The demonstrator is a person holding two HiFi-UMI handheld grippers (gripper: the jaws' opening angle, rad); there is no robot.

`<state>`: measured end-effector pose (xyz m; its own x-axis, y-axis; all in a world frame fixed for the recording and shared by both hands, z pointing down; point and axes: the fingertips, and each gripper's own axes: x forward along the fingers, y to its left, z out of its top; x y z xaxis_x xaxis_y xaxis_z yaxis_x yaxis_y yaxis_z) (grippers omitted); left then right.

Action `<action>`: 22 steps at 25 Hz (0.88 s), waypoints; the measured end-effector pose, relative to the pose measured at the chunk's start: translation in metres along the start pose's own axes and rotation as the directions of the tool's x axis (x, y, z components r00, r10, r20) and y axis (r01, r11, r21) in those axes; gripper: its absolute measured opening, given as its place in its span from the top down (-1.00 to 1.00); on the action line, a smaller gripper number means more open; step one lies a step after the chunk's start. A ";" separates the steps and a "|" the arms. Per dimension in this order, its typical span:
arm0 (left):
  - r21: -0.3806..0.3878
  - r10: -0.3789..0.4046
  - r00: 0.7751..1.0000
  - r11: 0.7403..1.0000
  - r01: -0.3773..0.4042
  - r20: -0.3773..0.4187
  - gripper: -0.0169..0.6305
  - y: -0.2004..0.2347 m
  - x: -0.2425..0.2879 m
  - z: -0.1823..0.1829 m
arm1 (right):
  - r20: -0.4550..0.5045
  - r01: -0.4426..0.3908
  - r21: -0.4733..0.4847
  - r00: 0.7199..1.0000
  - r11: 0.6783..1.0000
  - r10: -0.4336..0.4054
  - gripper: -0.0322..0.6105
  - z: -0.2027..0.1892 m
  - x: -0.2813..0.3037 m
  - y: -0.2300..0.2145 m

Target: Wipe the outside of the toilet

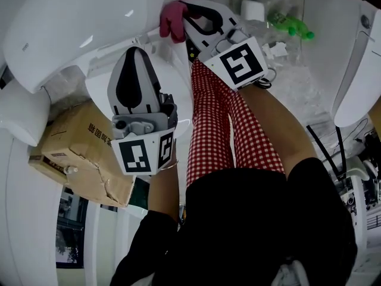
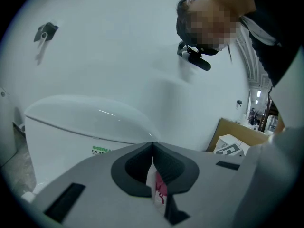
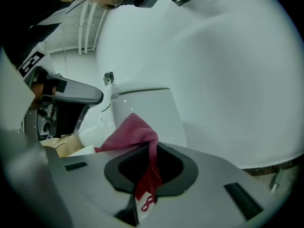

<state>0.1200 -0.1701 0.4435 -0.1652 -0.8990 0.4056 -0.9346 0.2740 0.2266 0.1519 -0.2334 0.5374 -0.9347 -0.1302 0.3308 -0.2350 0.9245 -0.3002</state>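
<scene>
One white toilet point(image 1: 65, 22) fills the upper left of the head view. Its glazed shell looks bright and even, with no streak, damp patch or dirt on it, so the surface does not reveal how much has been wiped. I judge the wiping to be at an early or middle stage, with most of the outside left to cover.

A cardboard box point(image 1: 77, 151) lies just beside the toilet, lower left.

The left gripper point(image 1: 136, 50) is held in front of the toilet and takes no part in the wiping. In the left gripper view its jaws are pressed together on nothing, their edges meeting in a thin line, and the toilet point(image 2: 80, 122) stands beyond them.

The right gripper point(image 1: 186, 6) reaches further up, its jaws clamped on a pink cloth point(image 1: 171, 21). In the right gripper view the cloth point(image 3: 128, 136) bunches out over the left side of the jaws and hangs down between them. The toilet's white side point(image 3: 145, 110) is directly ahead and near. From the head view the cloth lies at the toilet's edge, but I cannot tell whether it touches the porcelain.
</scene>
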 end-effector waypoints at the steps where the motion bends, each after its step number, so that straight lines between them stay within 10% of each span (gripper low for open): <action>1: -0.002 0.000 1.000 1.000 0.000 0.001 0.91 0.001 0.001 0.001 | 0.000 0.000 0.002 1.000 1.000 0.000 0.72 0.000 0.001 -0.001; 22: -0.016 0.011 1.000 1.000 -0.011 -0.028 0.91 0.002 0.010 -0.004 | -0.006 -0.005 -0.044 1.000 0.999 0.005 0.72 0.012 0.038 -0.047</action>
<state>0.1177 -0.1773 0.4515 -0.1661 -0.8861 0.4327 -0.9275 0.2894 0.2366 0.1247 -0.2859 0.5534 -0.9340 -0.1237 0.3351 -0.2187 0.9398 -0.2625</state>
